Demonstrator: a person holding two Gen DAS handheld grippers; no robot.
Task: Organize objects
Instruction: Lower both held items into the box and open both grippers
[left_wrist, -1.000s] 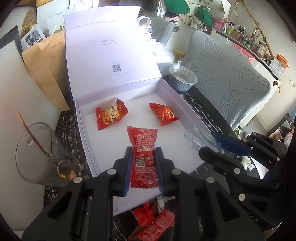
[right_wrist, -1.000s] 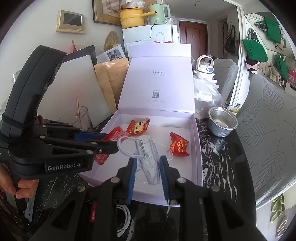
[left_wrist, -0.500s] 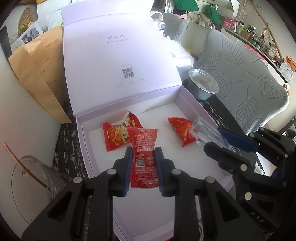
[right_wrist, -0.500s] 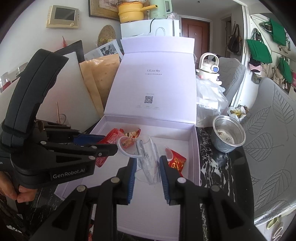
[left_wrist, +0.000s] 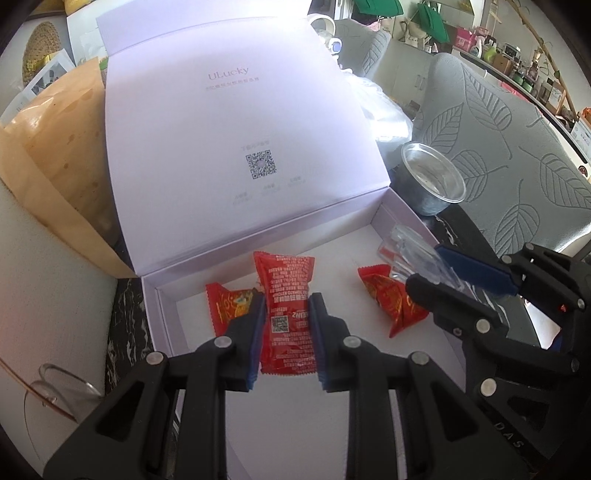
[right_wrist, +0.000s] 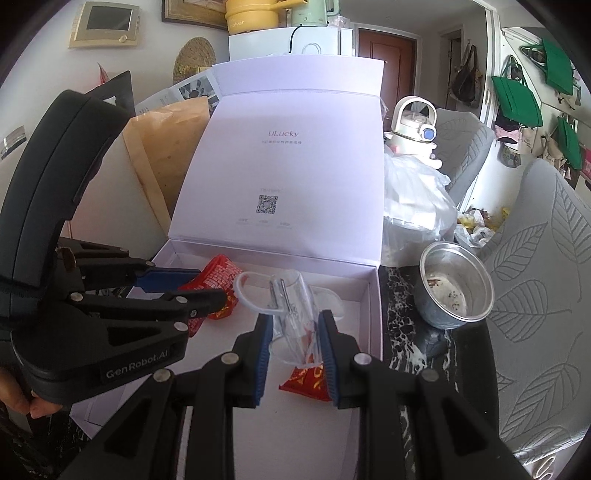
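My left gripper (left_wrist: 286, 314) is shut on a red snack packet (left_wrist: 286, 295) and holds it over the open white gift box (left_wrist: 162, 317). Two more red packets lie inside the box, one at the left (left_wrist: 227, 304) and one at the right (left_wrist: 384, 295). My right gripper (right_wrist: 295, 332) is shut on a clear plastic cup with a handle (right_wrist: 291, 306), held over the right part of the box above a red packet (right_wrist: 306, 380). The left gripper (right_wrist: 207, 291) shows at the left of the right wrist view, and the right gripper (left_wrist: 436, 273) shows at the right of the left wrist view.
A metal bowl (right_wrist: 456, 293) stands right of the box on the dark marble table (right_wrist: 399, 314). A glass with a stick (left_wrist: 55, 384) stands at the left. Brown paper bags (left_wrist: 55, 147) lean behind the box lid (left_wrist: 236, 147). A plastic bag (right_wrist: 413, 192) and a grey chair (left_wrist: 517, 155) are at the right.
Both grippers have moved forward over the box with their loads. The red packet and the clear cup are now further in, near the back wall.
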